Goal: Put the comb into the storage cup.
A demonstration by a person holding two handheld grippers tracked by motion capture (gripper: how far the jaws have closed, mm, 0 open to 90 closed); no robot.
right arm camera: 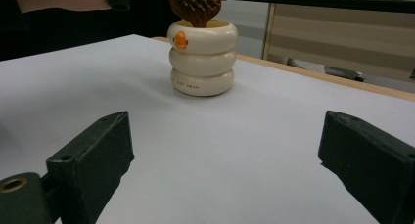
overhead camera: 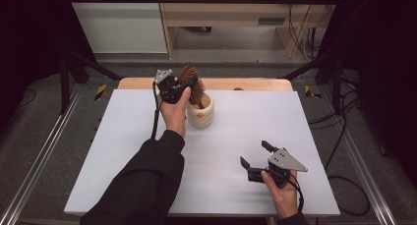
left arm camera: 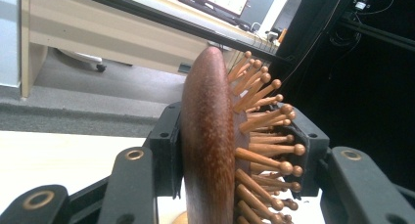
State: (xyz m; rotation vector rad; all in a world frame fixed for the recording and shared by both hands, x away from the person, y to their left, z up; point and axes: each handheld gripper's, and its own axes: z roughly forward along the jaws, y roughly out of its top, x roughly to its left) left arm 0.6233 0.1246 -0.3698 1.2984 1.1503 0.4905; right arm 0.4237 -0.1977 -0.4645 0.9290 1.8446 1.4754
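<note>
Mostly white table (overhead camera: 147,136), wooden shelving (overhead camera: 221,14) behind

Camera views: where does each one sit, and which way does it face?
High view: above the table, looking forward and down; forearms, both hands.
Left gripper view: on the left gripper, facing a desk; fingers clamp the wooden hairbrush.
Right gripper view: on the right gripper, low, facing the cream holder; open fingers.
All show the hairbrush.
</note>
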